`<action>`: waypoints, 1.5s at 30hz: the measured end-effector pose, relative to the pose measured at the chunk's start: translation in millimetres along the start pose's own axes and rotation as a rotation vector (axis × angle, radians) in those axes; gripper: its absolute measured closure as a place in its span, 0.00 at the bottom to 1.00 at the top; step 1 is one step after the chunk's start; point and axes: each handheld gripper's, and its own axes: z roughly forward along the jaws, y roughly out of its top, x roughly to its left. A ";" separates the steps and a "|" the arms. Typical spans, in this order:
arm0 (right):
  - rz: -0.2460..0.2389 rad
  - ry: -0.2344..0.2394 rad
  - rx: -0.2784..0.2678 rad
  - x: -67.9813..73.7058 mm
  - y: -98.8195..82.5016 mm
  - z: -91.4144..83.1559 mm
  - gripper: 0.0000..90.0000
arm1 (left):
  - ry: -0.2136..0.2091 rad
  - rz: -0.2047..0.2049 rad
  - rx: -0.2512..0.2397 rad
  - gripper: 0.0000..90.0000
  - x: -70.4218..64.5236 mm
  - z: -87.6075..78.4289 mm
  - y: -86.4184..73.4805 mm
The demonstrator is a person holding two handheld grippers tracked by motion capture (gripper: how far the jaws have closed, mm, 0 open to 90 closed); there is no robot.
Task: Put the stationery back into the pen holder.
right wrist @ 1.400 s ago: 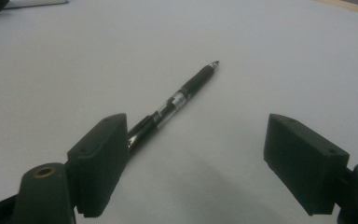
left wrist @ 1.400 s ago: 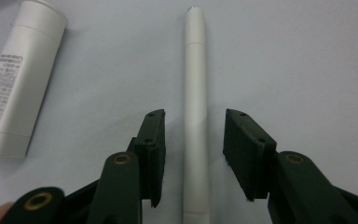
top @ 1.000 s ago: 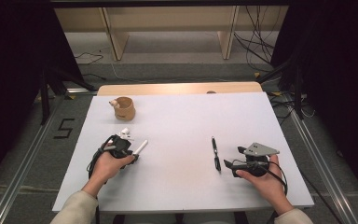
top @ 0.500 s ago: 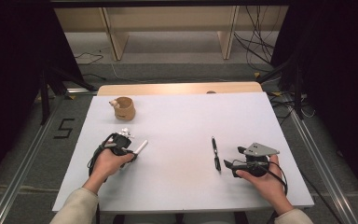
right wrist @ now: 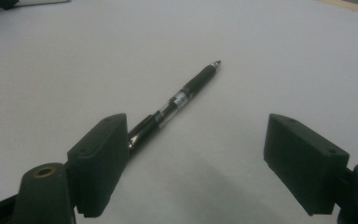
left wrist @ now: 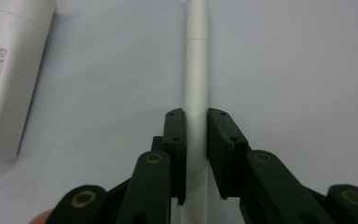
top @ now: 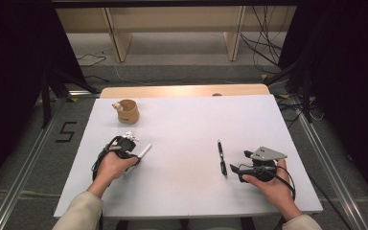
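A white pen lies on the white table, pointing away along the jaws of my left gripper. Those jaws have just been closing and now press on the pen's barrel from both sides. In the high view the left gripper sits at the table's left with the white pen sticking out to the right of it. A black pen lies ahead of my right gripper, whose jaws stand wide open around its near end without touching it. The right gripper rests just right of the black pen.
A white labelled tube lies to the left of the white pen. A small wooden cup with something pale in it stands at the back left. Cables and wooden furniture legs lie on the floor beyond the table.
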 end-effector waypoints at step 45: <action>0.020 0.050 -0.053 14.6 18.1 11.1 0.28 | -0.065 -0.066 -0.330 0.87 -17.8 -18.5 1.1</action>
